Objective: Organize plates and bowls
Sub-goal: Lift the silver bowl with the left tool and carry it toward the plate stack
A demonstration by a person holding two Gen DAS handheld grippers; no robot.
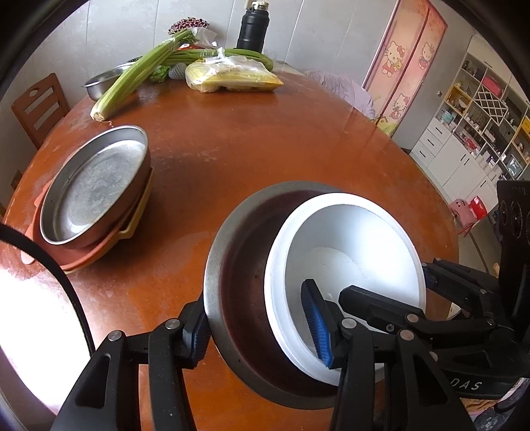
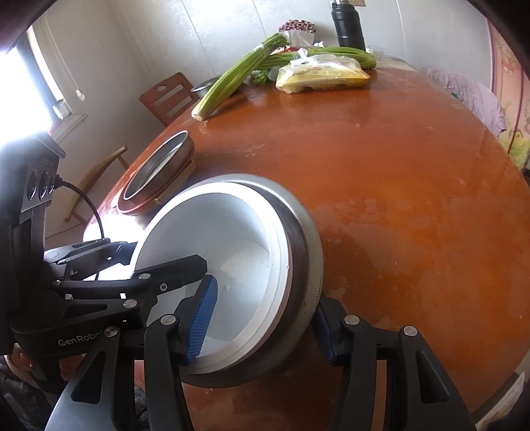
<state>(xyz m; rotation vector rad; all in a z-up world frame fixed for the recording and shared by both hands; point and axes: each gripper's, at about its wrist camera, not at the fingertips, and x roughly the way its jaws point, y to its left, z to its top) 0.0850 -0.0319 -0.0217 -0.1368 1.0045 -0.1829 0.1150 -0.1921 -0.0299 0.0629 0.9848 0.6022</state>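
Observation:
A white bowl (image 1: 347, 252) (image 2: 212, 238) sits nested inside a steel bowl (image 1: 238, 265) (image 2: 298, 252) on the round brown table (image 1: 248, 149). My left gripper (image 1: 258, 331) clamps the pair's left wall, one pad outside the steel rim and the blue pad inside the white bowl. My right gripper (image 2: 261, 326) clamps the opposite wall the same way, blue pad inside and the other finger outside the steel. Each gripper also shows in the other's view, the left gripper (image 2: 149, 262) and the right gripper (image 1: 397, 285). A steel pan (image 1: 96, 185) (image 2: 159, 169) rests on yellow and orange plates at the left.
Celery bunches (image 1: 139, 76), a bag of corn (image 1: 232, 78), a small steel bowl (image 1: 102, 83) and a black flask (image 1: 251, 26) crowd the table's far side. A wooden chair (image 1: 39, 106) stands at the left edge. Bare tabletop lies between the bowls and the food.

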